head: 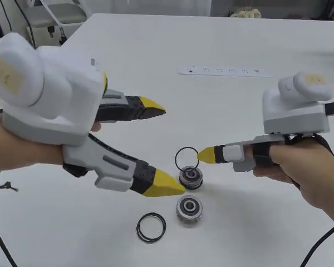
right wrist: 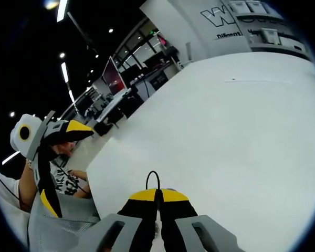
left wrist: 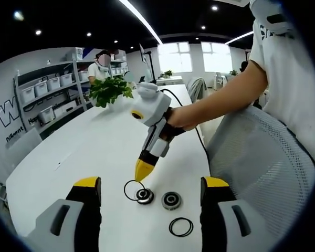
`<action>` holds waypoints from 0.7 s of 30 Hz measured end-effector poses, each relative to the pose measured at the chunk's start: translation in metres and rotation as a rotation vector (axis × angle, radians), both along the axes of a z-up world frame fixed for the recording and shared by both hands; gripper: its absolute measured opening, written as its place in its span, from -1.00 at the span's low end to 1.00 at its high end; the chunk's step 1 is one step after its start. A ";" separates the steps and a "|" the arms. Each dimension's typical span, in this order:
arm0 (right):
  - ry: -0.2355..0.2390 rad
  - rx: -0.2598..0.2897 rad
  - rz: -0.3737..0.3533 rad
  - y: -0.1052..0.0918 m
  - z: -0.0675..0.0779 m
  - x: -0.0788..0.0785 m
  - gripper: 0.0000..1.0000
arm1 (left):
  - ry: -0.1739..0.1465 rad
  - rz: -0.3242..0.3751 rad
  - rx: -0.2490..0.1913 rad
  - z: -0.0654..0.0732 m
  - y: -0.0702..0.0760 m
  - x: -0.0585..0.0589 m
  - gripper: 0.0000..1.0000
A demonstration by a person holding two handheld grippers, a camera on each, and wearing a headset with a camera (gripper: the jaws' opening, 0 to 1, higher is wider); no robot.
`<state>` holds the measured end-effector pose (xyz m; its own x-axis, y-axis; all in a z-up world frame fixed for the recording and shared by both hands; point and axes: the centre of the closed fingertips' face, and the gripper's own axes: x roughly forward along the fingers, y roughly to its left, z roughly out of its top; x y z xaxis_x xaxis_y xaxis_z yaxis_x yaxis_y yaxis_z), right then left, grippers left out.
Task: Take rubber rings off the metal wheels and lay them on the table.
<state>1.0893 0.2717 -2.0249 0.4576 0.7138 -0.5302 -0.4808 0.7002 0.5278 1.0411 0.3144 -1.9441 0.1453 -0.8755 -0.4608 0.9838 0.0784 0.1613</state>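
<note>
Rubber ring: upright, pinched at its edge in the closed tips of the right gripper.
Metal wheel: on the table just below those tips.
Second metal wheel: just beside the first.
Loose rubber ring: flat, near the second wheel.
Left gripper: jaws spread wide, empty, lower tip near the first wheel.
White table: open surface around; power strip well apart.
</note>
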 end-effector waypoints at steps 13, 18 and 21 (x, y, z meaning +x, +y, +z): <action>-0.007 0.012 0.055 0.014 0.006 -0.009 -1.00 | -0.019 0.084 0.019 0.003 0.041 -0.010 0.55; -0.011 0.012 0.087 0.021 0.008 -0.015 -1.00 | 0.001 0.134 0.001 0.004 0.054 -0.012 0.59; -0.009 0.017 0.106 0.024 0.009 -0.019 -1.00 | 0.009 0.151 -0.012 0.004 0.060 -0.019 0.60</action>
<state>1.0703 0.2957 -2.0162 0.3839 0.7673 -0.5137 -0.5567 0.6362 0.5342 1.0219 0.3742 -1.9402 0.2714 -0.8496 -0.4523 0.9621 0.2270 0.1510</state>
